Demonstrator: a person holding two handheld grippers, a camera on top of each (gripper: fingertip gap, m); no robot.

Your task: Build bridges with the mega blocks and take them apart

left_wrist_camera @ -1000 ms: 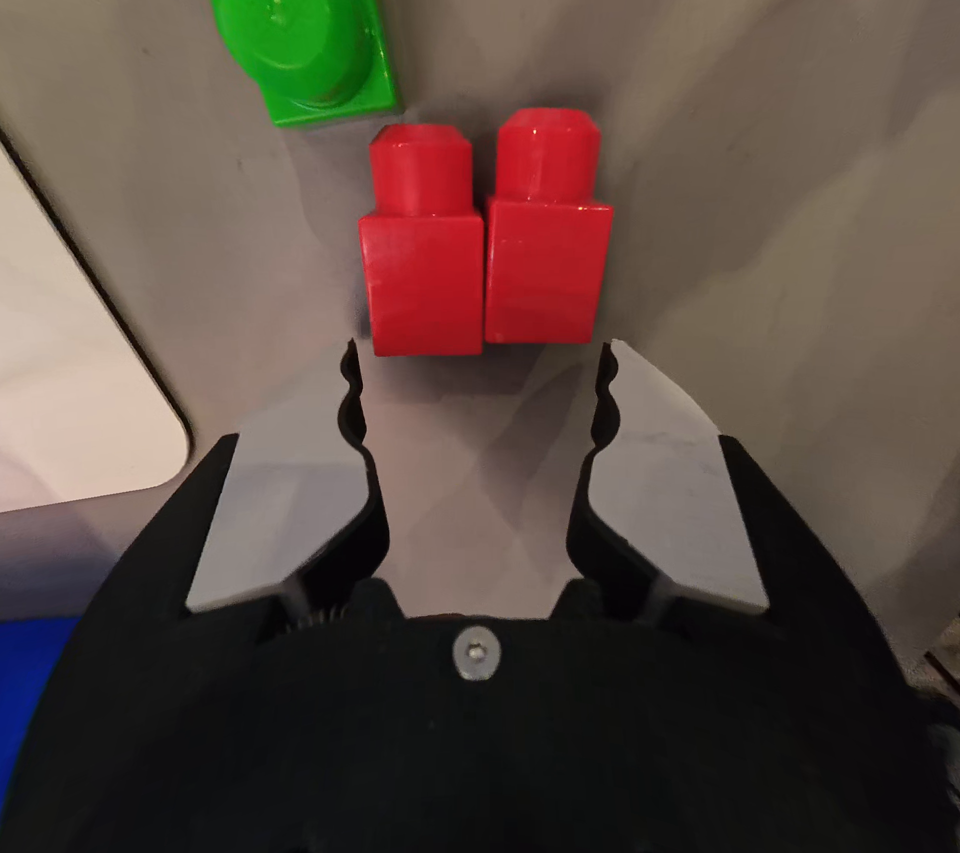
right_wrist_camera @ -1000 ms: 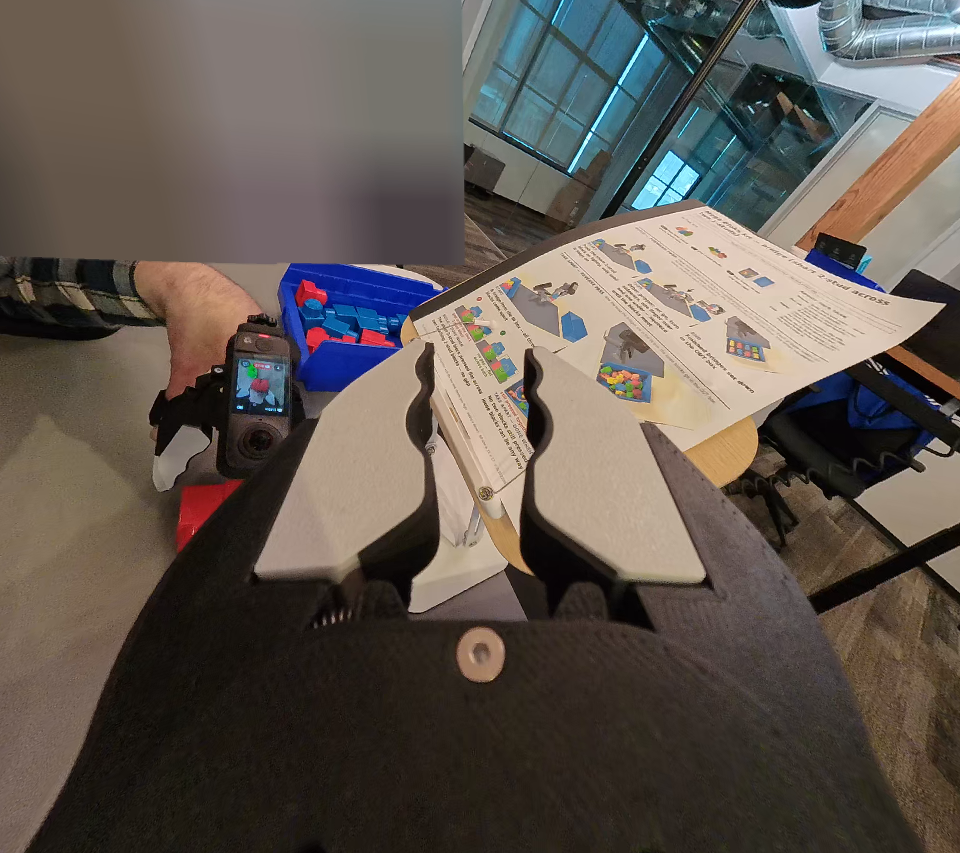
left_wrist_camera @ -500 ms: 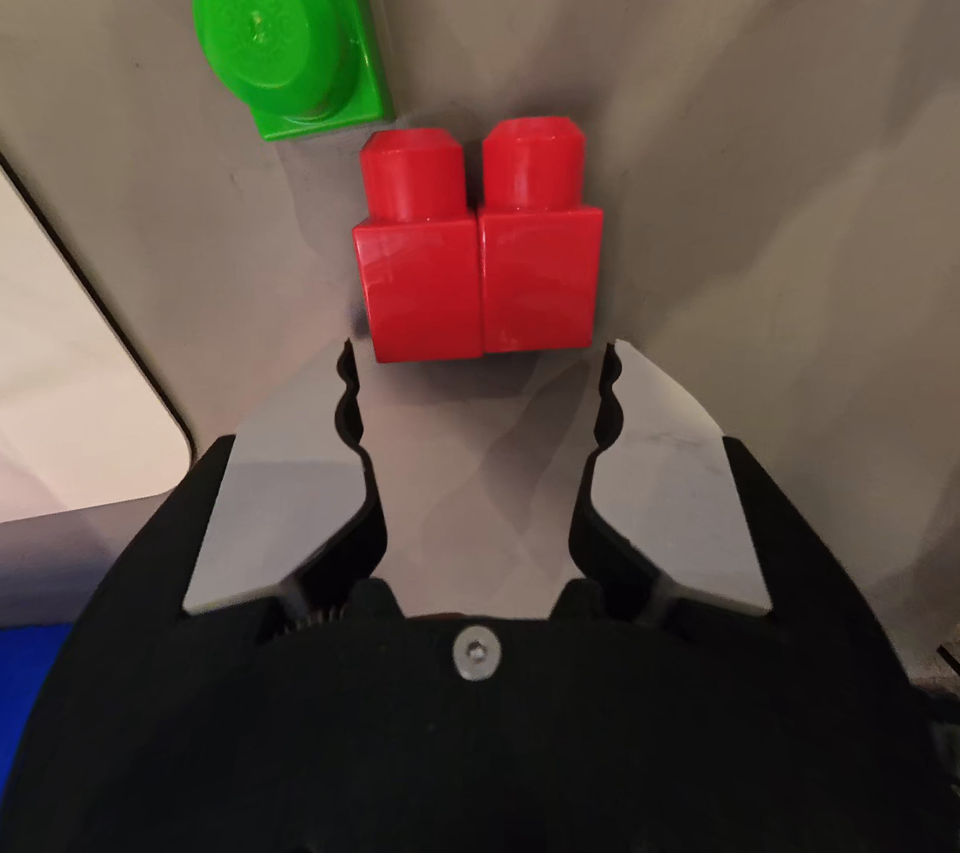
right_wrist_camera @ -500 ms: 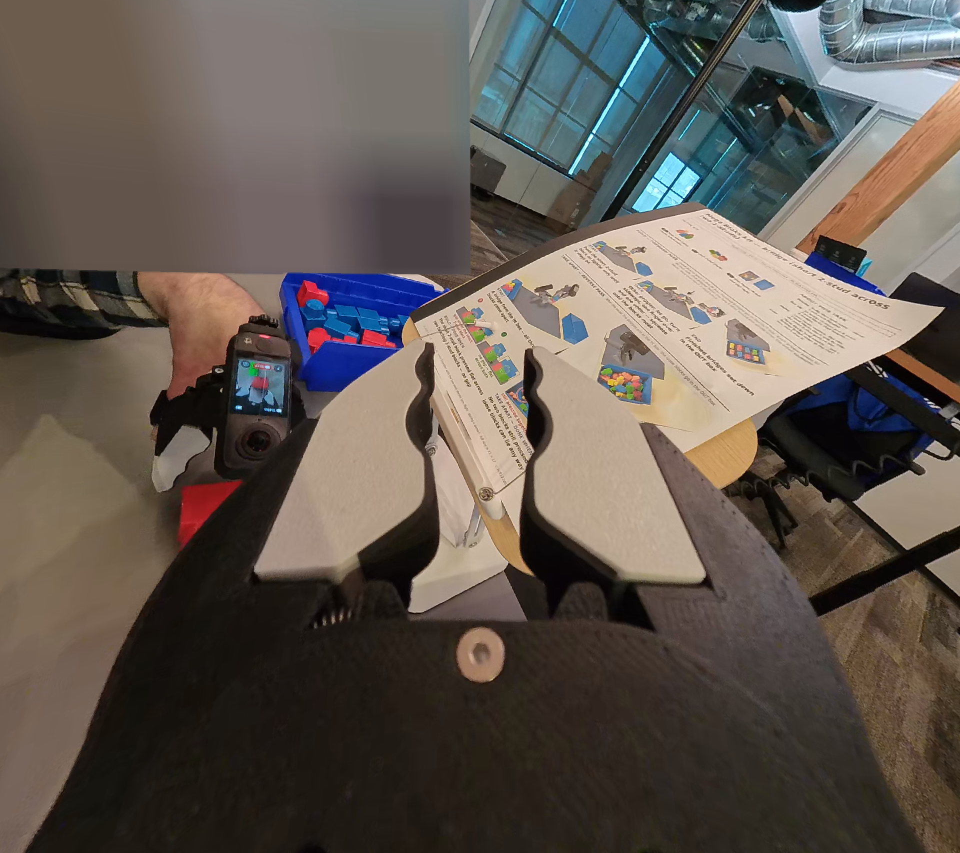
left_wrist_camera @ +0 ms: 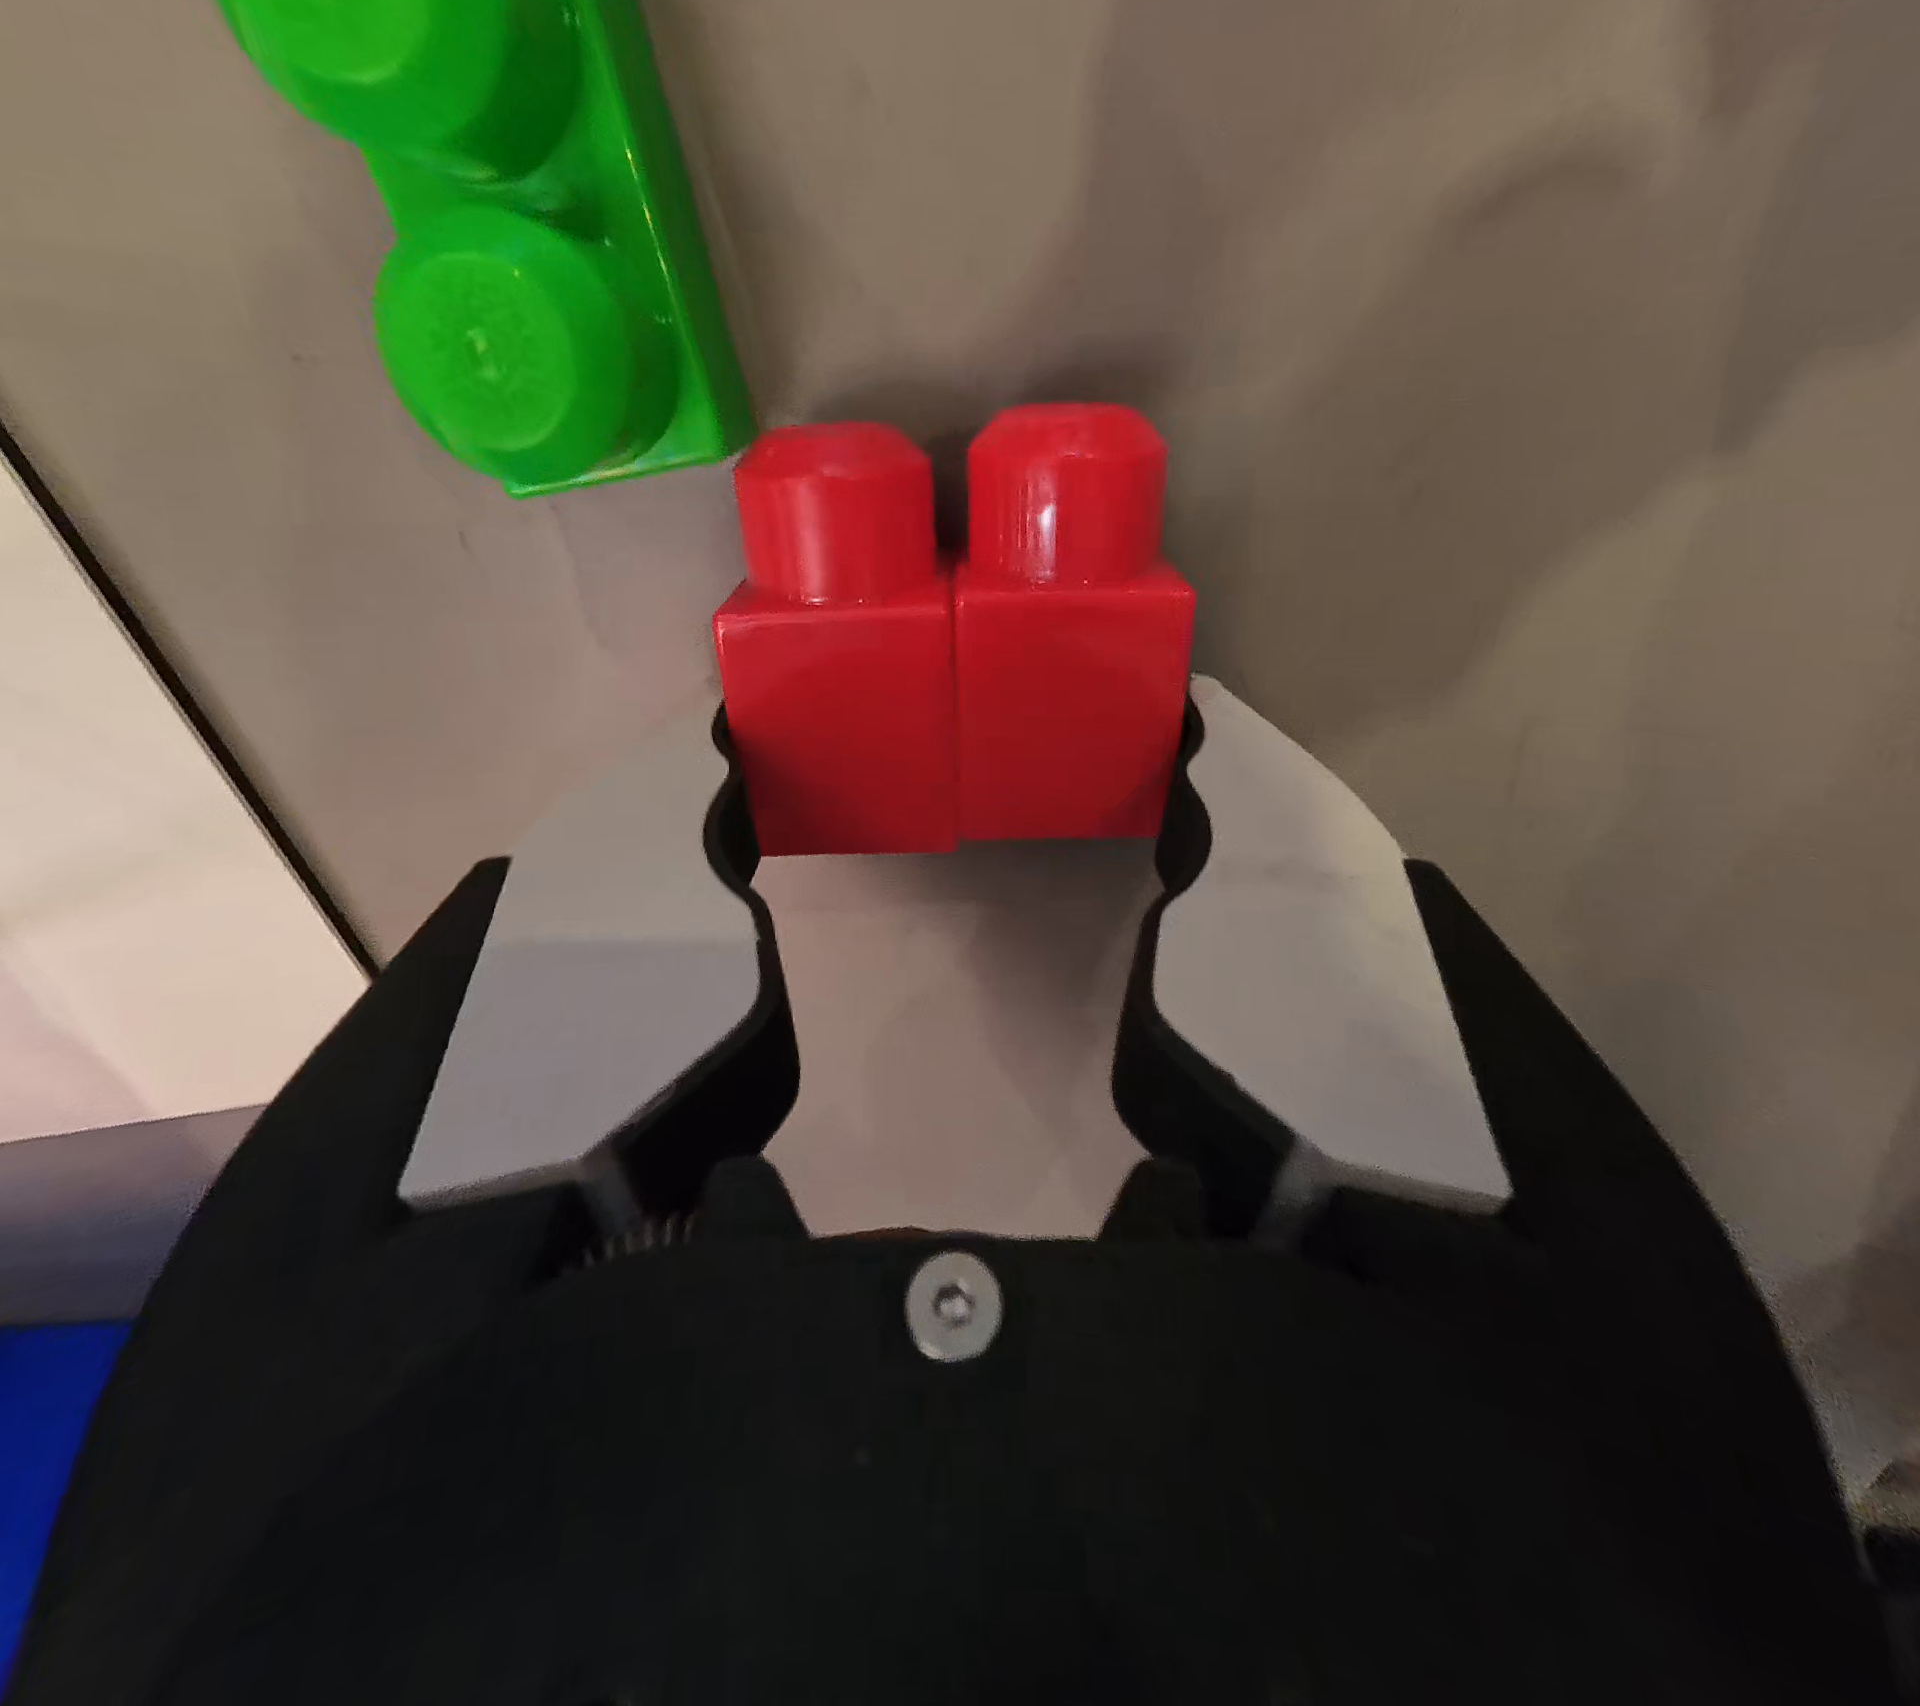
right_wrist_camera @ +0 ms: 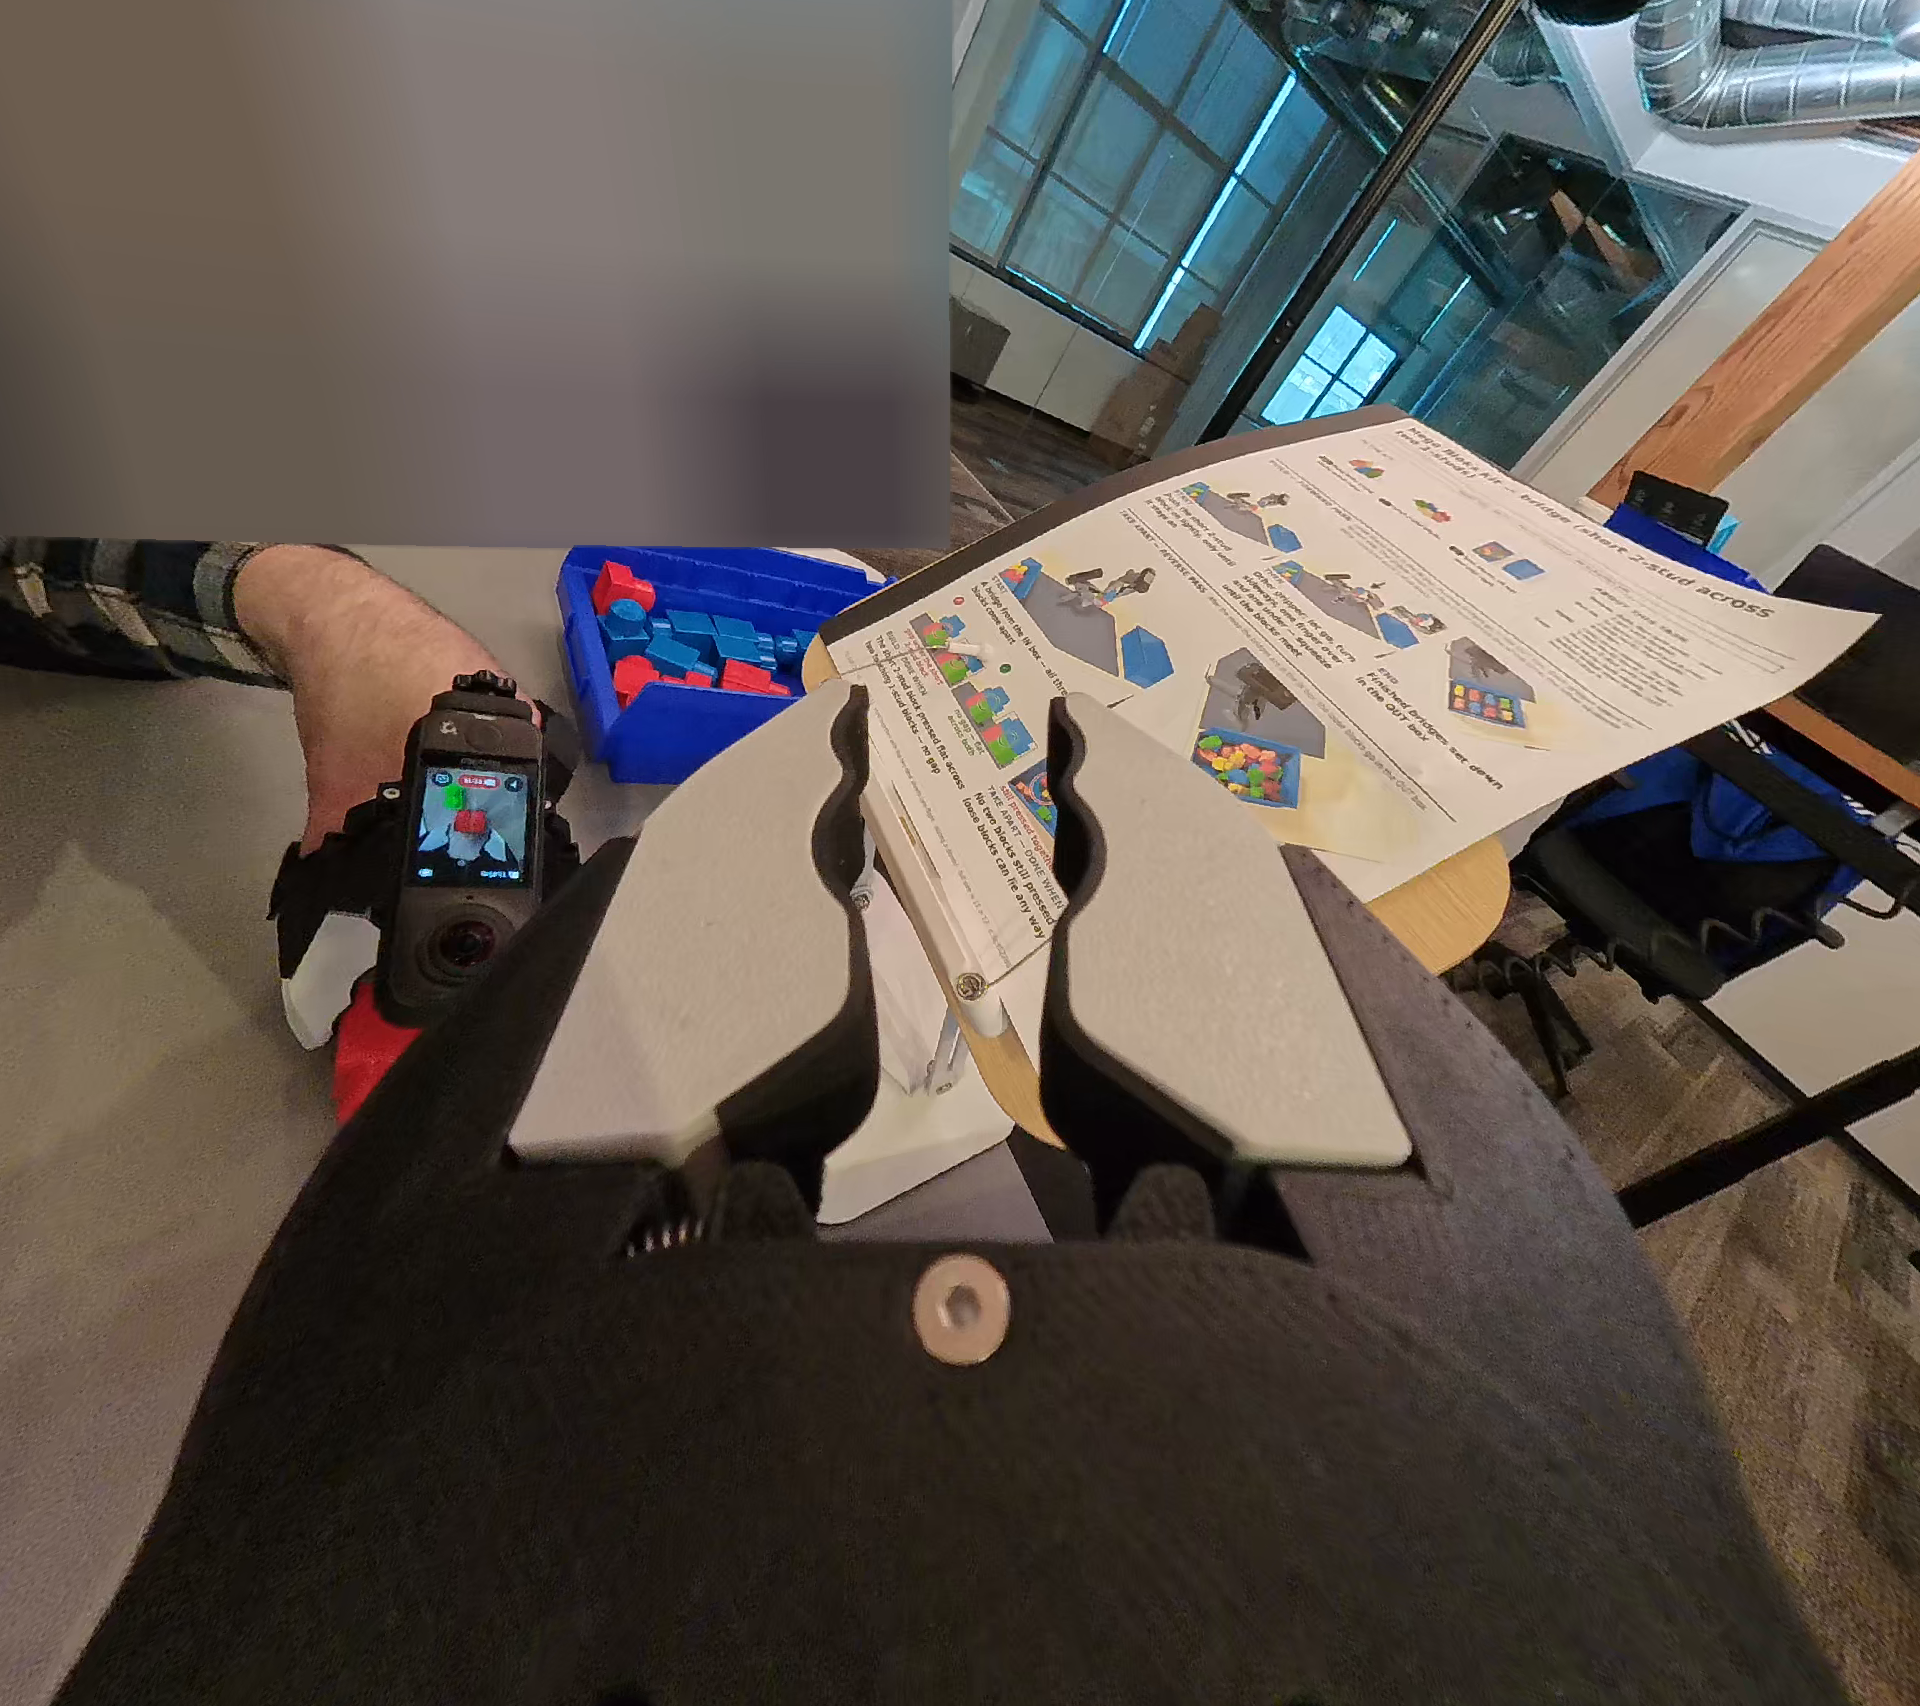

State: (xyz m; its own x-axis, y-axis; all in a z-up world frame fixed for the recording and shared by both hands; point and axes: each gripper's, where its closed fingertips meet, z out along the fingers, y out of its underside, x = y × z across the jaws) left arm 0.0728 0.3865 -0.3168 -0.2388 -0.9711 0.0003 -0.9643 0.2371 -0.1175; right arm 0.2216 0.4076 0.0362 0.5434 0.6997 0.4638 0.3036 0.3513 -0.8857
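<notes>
Two red one-stud blocks (left_wrist_camera: pixel 842 721) (left_wrist_camera: pixel 1070 700) lie side by side on the grey table (left_wrist_camera: pixel 1455 306) in the left wrist view. My left gripper (left_wrist_camera: pixel 956 721) straddles the pair. Its pads (left_wrist_camera: pixel 727 783) stand at the pair's outer sides, and I see no clear squeeze on them. A green two-stud block (left_wrist_camera: pixel 468 181) lies just beyond, to the left. My right gripper (right_wrist_camera: pixel 951 711) hangs above the table's edge, its fingers parted with nothing between them. The right wrist view also shows the left gripper (right_wrist_camera: pixel 312 1002) low over a red block (right_wrist_camera: pixel 364 1059).
A blue bin (right_wrist_camera: pixel 675 742) holding red and blue blocks stands behind the left gripper. A printed instruction sheet (right_wrist_camera: pixel 1351 617) leans on a stand at the right. A person's hand (right_wrist_camera: pixel 343 669) holds the left gripper. A white sheet (left_wrist_camera: pixel 104 825) lies left of the blocks.
My left gripper moved forward, so the red pair now stands between its fingertips, and its jaws have narrowed toward the pair. The right gripper has not moved.
</notes>
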